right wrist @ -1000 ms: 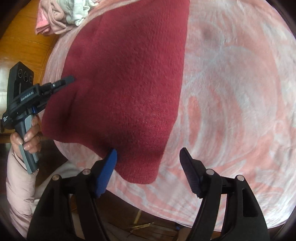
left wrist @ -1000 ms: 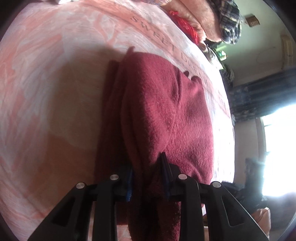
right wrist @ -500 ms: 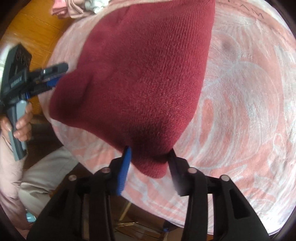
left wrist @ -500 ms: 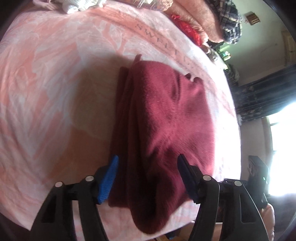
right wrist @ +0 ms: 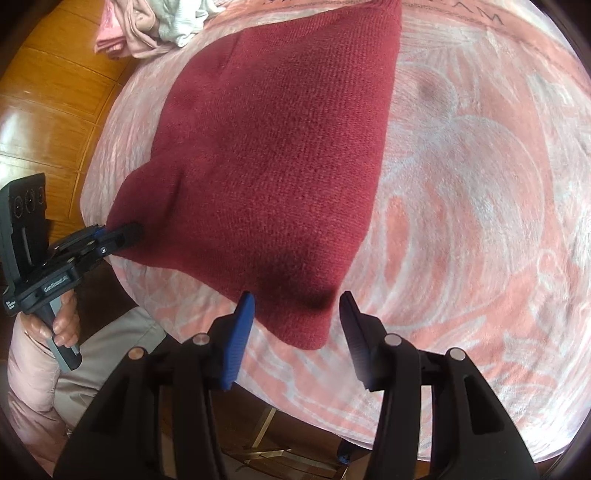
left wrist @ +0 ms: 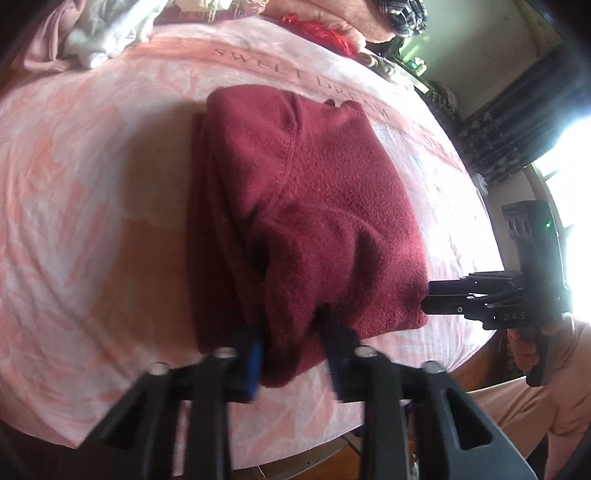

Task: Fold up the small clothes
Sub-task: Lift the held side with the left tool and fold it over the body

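Observation:
A folded maroon knit garment (left wrist: 314,192) lies on a pink patterned cloth (left wrist: 74,184). In the left wrist view my left gripper (left wrist: 293,347) has its jaws closing on a bunched fold at the garment's near edge, and the pads press into the cloth. The right wrist view shows that same left gripper (right wrist: 122,236) pinching the garment's (right wrist: 280,140) left corner. My right gripper (right wrist: 297,317) straddles the near right corner. Its jaws are opening, with a gap on both sides of the fabric. The right gripper (left wrist: 428,299) also shows at the garment's right edge.
A heap of pale and pink clothes (left wrist: 99,37) sits at the far edge, also seen as the heap (right wrist: 159,26). A red item (left wrist: 325,33) and more bedding lie behind. A wooden floor (right wrist: 48,110) shows past the cloth's edge. A person's hand (right wrist: 62,325) holds the left gripper's handle.
The left gripper opened, drew back toward the near edge and closed again on a fold there. The right gripper closed in around the near corner, then widened slightly.

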`<state>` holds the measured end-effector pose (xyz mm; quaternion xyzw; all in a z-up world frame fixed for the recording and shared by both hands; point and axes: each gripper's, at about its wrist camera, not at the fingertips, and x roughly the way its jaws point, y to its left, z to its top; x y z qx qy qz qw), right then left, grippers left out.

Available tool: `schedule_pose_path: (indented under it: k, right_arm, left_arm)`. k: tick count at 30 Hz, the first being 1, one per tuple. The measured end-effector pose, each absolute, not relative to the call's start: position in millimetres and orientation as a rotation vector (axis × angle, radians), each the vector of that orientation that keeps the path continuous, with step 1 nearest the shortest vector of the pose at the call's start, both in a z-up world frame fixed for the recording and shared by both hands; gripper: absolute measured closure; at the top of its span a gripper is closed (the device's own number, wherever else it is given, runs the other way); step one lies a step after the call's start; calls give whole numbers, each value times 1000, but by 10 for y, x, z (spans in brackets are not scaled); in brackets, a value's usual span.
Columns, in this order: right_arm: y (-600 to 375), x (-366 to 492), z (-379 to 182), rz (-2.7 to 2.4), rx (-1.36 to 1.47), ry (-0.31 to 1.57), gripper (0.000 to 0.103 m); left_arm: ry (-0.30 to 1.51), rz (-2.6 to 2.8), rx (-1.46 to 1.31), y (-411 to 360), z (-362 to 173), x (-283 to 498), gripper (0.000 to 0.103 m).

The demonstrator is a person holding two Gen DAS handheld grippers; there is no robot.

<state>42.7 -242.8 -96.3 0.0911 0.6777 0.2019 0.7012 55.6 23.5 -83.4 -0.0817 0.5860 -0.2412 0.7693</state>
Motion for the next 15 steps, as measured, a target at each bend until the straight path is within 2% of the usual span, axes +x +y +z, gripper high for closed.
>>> schedule_pose_path:
  k: [3, 12, 15]
  right_arm:
    - [-2422, 416, -974, 455, 191, 1513, 54]
    - [-2482, 423, -1125, 433, 250, 1536, 51]
    - [-2455, 414, -1203, 462, 245, 1553, 54]
  left_arm:
    - [1306, -520, -243, 370, -918, 580, 94]
    - [1368, -467, -237, 616, -1245, 580, 94]
    - [1361, -472, -216, 592, -1216, 565, 93]
